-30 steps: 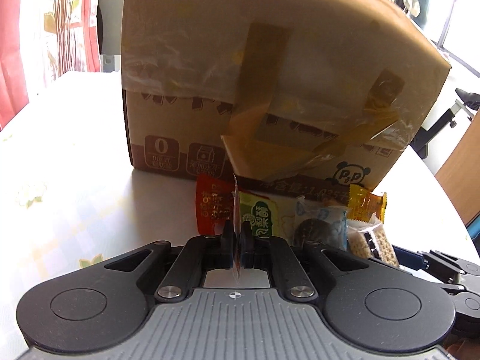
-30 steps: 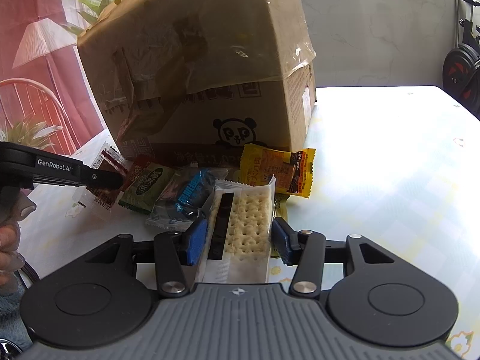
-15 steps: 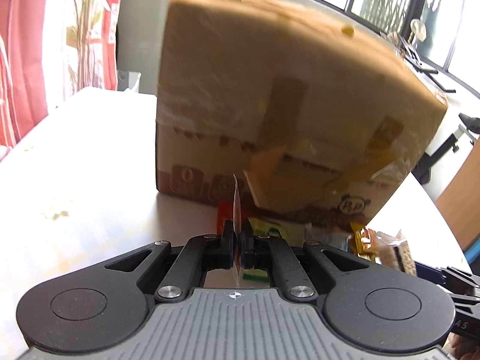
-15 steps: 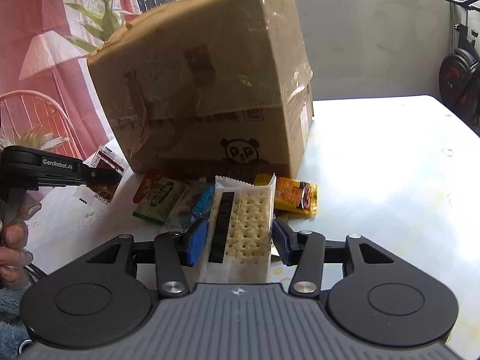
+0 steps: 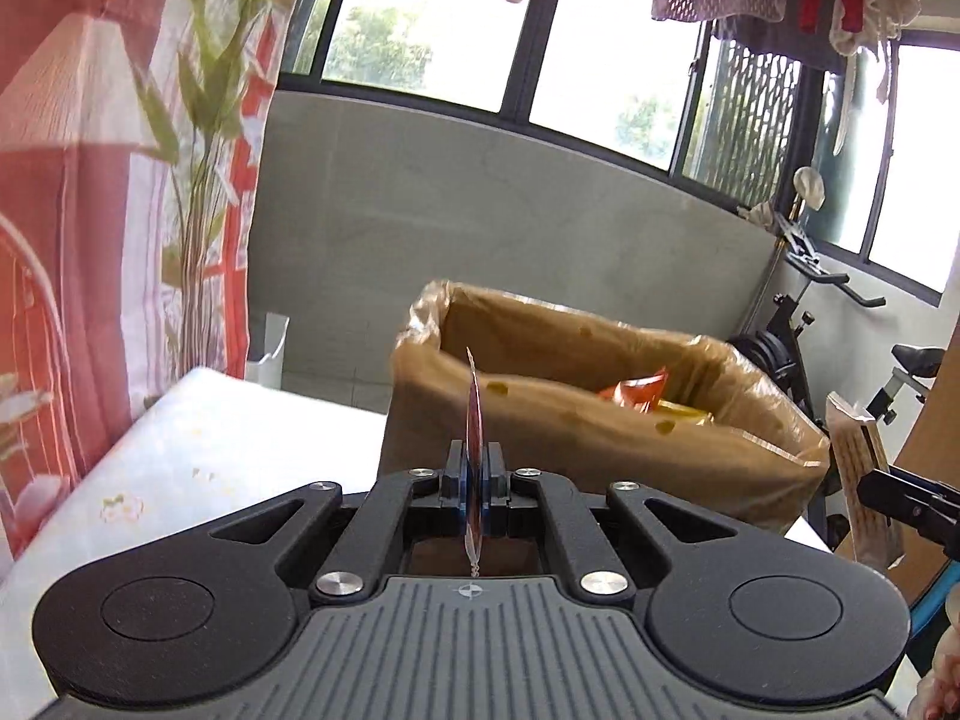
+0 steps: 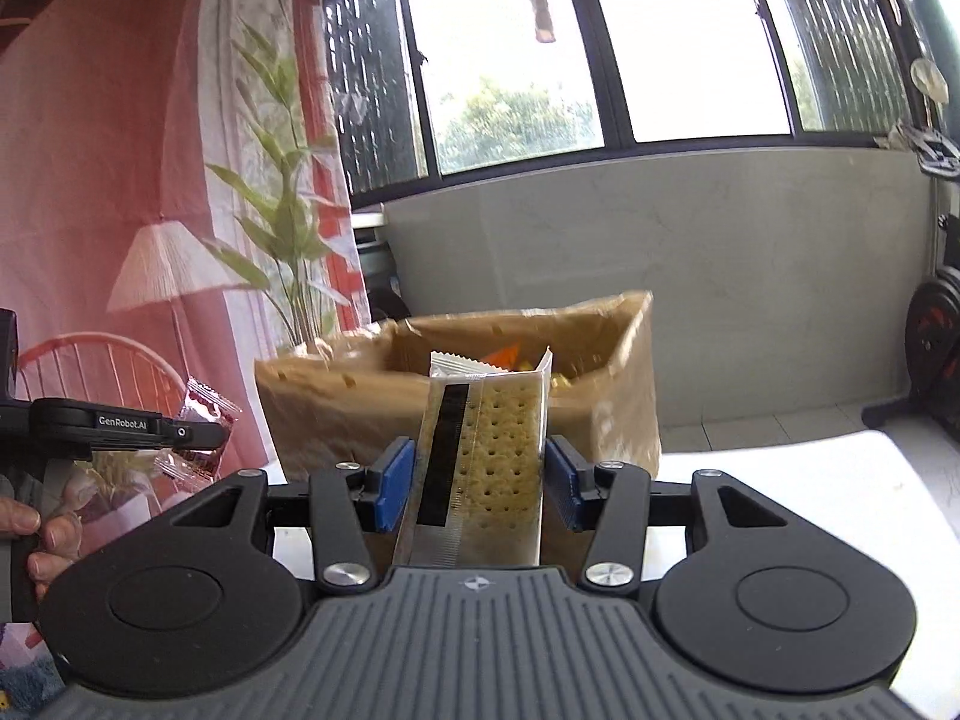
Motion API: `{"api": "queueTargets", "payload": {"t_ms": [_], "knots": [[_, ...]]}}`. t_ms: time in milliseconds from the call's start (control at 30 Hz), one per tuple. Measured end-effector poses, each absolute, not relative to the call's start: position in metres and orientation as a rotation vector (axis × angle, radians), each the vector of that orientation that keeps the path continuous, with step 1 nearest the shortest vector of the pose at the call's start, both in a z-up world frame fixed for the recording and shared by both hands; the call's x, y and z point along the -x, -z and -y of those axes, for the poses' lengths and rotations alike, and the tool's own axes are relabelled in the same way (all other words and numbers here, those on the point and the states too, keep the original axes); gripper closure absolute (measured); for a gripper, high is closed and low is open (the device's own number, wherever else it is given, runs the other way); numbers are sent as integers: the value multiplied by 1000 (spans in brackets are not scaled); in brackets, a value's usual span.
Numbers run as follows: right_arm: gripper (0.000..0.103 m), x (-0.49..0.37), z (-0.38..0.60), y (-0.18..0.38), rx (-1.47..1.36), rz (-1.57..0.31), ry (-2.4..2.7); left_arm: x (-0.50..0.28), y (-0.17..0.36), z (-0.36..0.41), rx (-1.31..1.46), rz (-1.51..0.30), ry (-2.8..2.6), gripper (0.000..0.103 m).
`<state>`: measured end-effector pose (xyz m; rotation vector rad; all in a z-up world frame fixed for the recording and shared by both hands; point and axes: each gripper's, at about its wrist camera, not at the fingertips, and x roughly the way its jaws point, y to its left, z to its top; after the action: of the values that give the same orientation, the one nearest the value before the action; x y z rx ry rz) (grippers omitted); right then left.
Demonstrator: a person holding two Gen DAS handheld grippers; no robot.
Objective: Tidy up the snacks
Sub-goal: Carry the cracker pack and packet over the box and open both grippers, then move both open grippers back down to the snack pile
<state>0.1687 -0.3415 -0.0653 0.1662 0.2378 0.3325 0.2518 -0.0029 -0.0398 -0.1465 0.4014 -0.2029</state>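
Observation:
An open cardboard box point(image 5: 576, 438) stands on the white table, with orange and yellow snack packets point(image 5: 636, 393) inside; it also shows in the right wrist view point(image 6: 336, 408). My left gripper point(image 5: 476, 468) is shut on a thin dark-red snack sachet point(image 5: 474, 414), seen edge-on, held at rim height just short of the box. From the right wrist view that sachet point(image 6: 201, 417) shows flat at the left. My right gripper point(image 6: 477, 480) is shut on a clear cracker packet point(image 6: 486, 456), upright before the box; the same cracker packet point(image 5: 864, 480) appears at the left view's right edge.
The white table point(image 5: 180, 450) extends left of the box and also right of it point(image 6: 810, 480). A red patterned curtain point(image 5: 90, 180) and plant hang at the left. Exercise bikes point(image 5: 804, 324) stand behind the box, right. Windows run along the back.
Both grippers have risen with their packets from table level to about the box's rim height. The box's open top and contents are now visible; the snacks on the table have dropped out of view.

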Motion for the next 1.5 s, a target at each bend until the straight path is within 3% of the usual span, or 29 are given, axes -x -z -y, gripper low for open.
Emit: {"api": "queueTargets", "payload": {"t_ms": [300, 700, 767, 800, 867, 933, 1500], "knots": [[53, -236, 316, 13, -94, -156, -373, -305, -3, 27, 115, -335, 289, 98], [53, -342, 296, 24, 121, -354, -145, -383, 27, 49, 110, -457, 294, 97], [52, -346, 297, 28, 138, -379, -128, -387, 34, 47, 125, -479, 299, 91], [52, -347, 298, 31, 138, -390, -116, -387, 36, 44, 128, -487, 299, 88], [47, -345, 303, 33, 116, -393, -103, -384, 39, 41, 123, -486, 295, 71], [45, -339, 311, 33, 83, -384, -108, -379, 39, 38, 114, -483, 297, 65], [45, -227, 344, 44, -77, -213, -205, -289, 37, -21, 174, -419, 331, 64]]}}
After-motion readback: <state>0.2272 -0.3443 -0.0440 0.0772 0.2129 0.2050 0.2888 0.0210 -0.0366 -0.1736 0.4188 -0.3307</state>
